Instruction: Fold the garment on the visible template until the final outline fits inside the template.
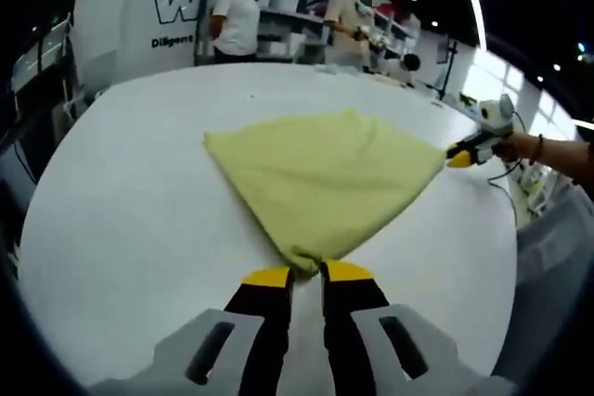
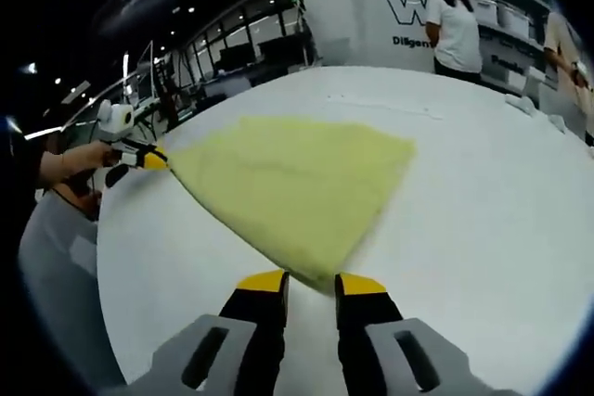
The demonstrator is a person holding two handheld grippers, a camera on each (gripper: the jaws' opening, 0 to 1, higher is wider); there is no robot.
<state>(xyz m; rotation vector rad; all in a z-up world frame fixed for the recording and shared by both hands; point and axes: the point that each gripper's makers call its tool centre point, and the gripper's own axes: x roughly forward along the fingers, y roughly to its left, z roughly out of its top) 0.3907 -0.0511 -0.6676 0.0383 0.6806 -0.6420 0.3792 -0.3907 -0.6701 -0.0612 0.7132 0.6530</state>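
Note:
A pale yellow-green garment (image 1: 320, 183) lies spread on the white table (image 1: 139, 192), pulled taut between two corners. In the left gripper view, my left gripper (image 1: 306, 274) is shut on the near corner, with cloth bunched between the yellow tips. My right gripper (image 1: 461, 155) comes in from the right, a hand behind it, pinching the far right corner. In the right gripper view, the right gripper (image 2: 311, 282) is shut on a corner of the garment (image 2: 297, 178), and the left gripper (image 2: 153, 159) holds the corner at the left. No template outline is clear on the table (image 2: 483, 210).
Two people (image 1: 237, 18) stand at shelves (image 1: 297, 6) beyond the table's far edge, by a white wall with lettering (image 2: 408, 16). The table's edge curves close to each held corner. Small items (image 1: 339, 70) lie at the far side. Bare tabletop surrounds the cloth.

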